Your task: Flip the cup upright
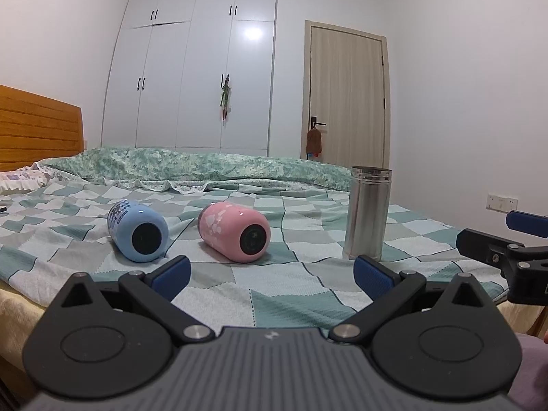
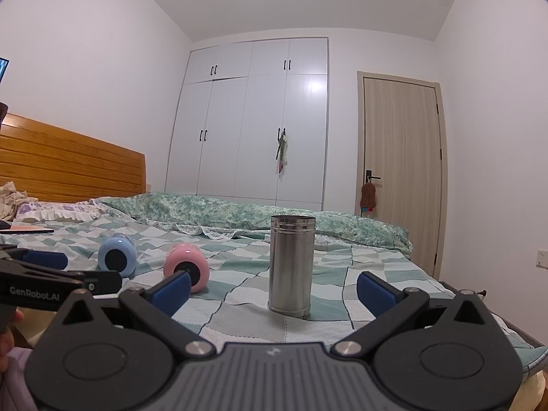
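A blue cup [image 1: 137, 231] and a pink cup [image 1: 236, 232] lie on their sides on the checked bedspread [image 1: 274, 291], bases toward me. A steel cup [image 1: 368, 214] stands upright to their right. My left gripper [image 1: 272, 275] is open and empty, short of the pink cup. In the right wrist view my right gripper [image 2: 274, 287] is open and empty, with the steel cup [image 2: 291, 267] just beyond its fingers; the pink cup [image 2: 186, 267] and blue cup [image 2: 116, 255] lie to the left. The right gripper also shows in the left wrist view [image 1: 507, 243].
A rolled green quilt [image 1: 205, 164] lies across the far side of the bed. A wooden headboard [image 1: 37, 130] is at the left. A white wardrobe [image 1: 191, 68] and a door [image 1: 346, 99] stand behind. The bed's near edge [image 1: 20, 294] is just below the grippers.
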Motion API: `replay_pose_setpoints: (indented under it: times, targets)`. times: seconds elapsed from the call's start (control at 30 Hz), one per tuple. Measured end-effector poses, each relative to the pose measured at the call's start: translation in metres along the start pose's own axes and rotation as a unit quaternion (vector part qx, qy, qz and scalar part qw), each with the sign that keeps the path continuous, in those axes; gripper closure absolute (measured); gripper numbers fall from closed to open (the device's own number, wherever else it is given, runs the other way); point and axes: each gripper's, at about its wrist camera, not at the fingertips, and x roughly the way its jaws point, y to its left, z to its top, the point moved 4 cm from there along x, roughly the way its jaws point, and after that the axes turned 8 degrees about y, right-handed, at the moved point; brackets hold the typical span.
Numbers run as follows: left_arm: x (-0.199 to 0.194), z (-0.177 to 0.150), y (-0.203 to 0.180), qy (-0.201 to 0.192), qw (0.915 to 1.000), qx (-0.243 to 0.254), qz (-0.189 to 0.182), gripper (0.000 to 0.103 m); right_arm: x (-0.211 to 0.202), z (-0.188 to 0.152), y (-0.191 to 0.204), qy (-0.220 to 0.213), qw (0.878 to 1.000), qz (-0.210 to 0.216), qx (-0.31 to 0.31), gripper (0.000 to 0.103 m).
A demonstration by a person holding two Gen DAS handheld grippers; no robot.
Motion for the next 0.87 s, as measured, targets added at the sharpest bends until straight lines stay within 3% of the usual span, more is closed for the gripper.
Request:
replay_pose_setpoints:
  times: [0.87]
  targets:
    - [-0.0083, 0.0021, -0.004, -0.021, 0.9997, 0.01, 0.0, 0.0, -0.002, -0.0008, -0.0001, -0.003, 1.0, 0.0, -0.002, 0.0]
